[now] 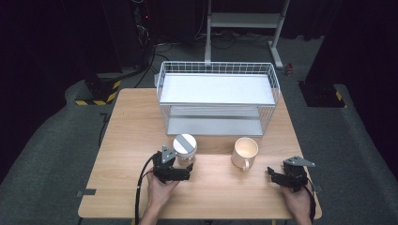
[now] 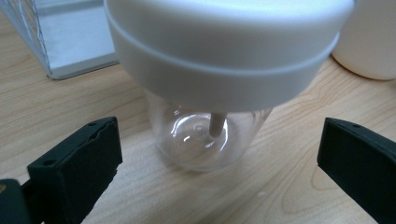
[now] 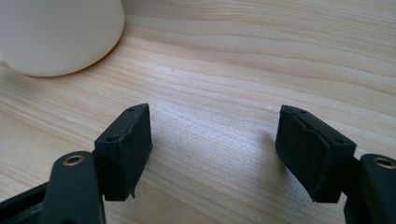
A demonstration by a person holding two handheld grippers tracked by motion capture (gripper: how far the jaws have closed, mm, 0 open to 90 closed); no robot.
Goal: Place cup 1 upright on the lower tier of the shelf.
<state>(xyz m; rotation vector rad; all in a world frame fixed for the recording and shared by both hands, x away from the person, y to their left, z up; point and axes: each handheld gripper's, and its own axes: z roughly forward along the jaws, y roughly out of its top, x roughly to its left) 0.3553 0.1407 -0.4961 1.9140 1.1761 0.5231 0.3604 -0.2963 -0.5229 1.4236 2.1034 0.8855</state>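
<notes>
A clear plastic jar (image 1: 185,147) with a wide white lid (image 2: 224,51) stands upright on the wooden table (image 1: 141,140), left of centre. My left gripper (image 1: 187,171) sits just on the near side of the jar. In the left gripper view its jaws stand wide on either side of the jar's clear base (image 2: 205,140) without touching it, so my left gripper (image 2: 219,140) is open. A cream mug (image 1: 245,151) stands to the jar's right. My right gripper (image 1: 274,174) rests low near the right front of the table; this right gripper (image 3: 215,135) is open over bare wood, with the mug (image 3: 56,32) ahead and to its left.
A white wire rack (image 1: 218,93) with two shelves stands at the back of the table, behind the jar and mug; its corner (image 2: 70,42) shows beyond the jar. The mug (image 2: 369,42) is close on the jar's right. Dark floor, cables and a metal stand lie beyond the table.
</notes>
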